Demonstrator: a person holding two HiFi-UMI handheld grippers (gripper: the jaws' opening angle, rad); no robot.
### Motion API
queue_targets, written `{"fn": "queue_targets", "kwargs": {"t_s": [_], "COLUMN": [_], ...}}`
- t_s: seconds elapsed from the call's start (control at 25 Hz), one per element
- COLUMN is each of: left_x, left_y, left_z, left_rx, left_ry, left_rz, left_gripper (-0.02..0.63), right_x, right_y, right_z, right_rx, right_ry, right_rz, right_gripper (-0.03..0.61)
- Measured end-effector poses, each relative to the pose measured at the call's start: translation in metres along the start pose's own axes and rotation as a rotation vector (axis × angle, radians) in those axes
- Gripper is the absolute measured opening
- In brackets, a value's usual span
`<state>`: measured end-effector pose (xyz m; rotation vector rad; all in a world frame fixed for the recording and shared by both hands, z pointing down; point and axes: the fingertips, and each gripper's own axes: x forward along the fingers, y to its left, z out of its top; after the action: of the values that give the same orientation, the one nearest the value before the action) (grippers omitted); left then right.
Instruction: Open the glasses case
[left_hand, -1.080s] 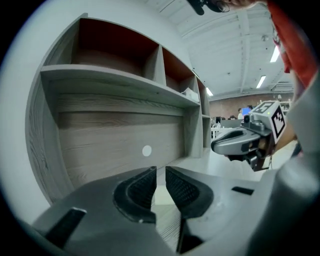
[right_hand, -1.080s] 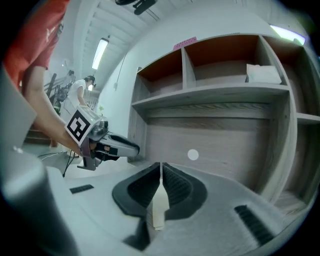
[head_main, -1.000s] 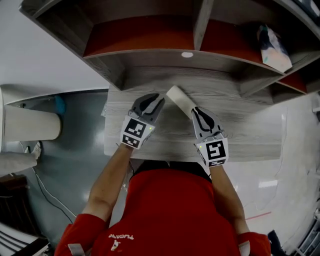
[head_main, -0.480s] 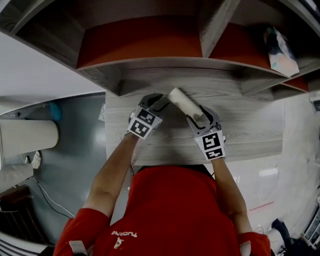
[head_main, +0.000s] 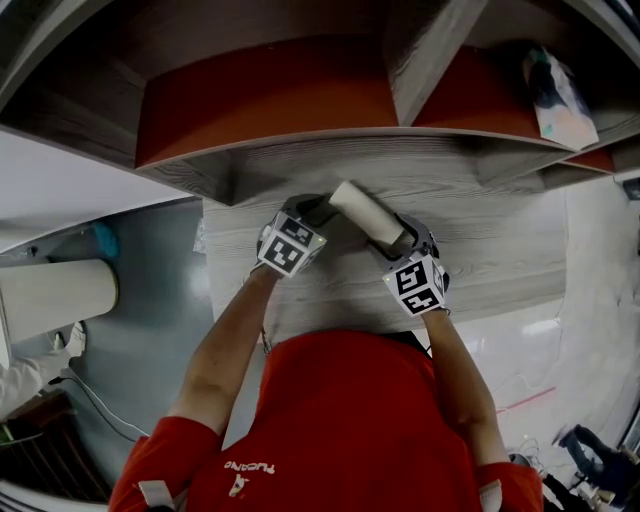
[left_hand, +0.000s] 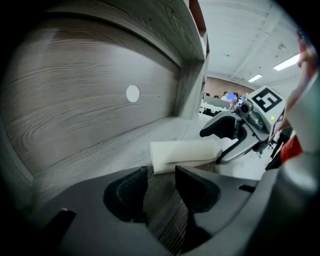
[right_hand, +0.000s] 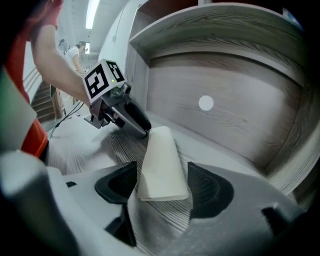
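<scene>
White glasses case (head_main: 365, 212), seemingly shut, lies toward the worktop's (head_main: 500, 260) back edge. Left tool (left_hand: 160, 175) and right tool (right_hand: 162, 182) have just opened, gripping nothing; only the right straddles 1 end. Next: regrip, lift lid.

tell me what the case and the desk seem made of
Case: off-white, matte, smooth, with a seam along its side; probably moulded plastic or a leatherette-covered shell, the look leaves it open.
Desk: grey wood grain, flat and matte, very even; likely laminate board rather than solid wood.
</scene>
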<state>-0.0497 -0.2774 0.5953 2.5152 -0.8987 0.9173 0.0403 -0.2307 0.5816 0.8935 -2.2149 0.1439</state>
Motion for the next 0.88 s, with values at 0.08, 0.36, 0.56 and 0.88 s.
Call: {"fn": "queue_targets", "kwargs": {"t_s": [0.08,0.36,0.56,0.88], "left_x": [0.001,0.008,0.011,0.013], "left_y": [-0.001,-0.002,-0.005,-0.005], "left_z": [-0.001,0.0,0.002,0.003], "left_rx": [0.004,0.021,0.051,0.071], "left_ry": [0.019,0.066,0.088,0.101], "left_rz": [-0.01,-0.014,-0.022,-0.025], "left_gripper": [0.156,0.156,0.142,0.14], "right_x": [0.003,0.005,0.005,-0.003], "right_y": [0.001,0.001,-0.001,-0.013], "right_z": [-0.002,-0.006,-0.005,0.002], "right_rx": [-0.011,-0.017,-0.008,0.217], "right_ry": [0.012,0.019,0.008,-0.095], "right_rz": [0.002,0.003,0.017,0.143], "right_gripper": [0.316,0.295,0.291,0.278]}}
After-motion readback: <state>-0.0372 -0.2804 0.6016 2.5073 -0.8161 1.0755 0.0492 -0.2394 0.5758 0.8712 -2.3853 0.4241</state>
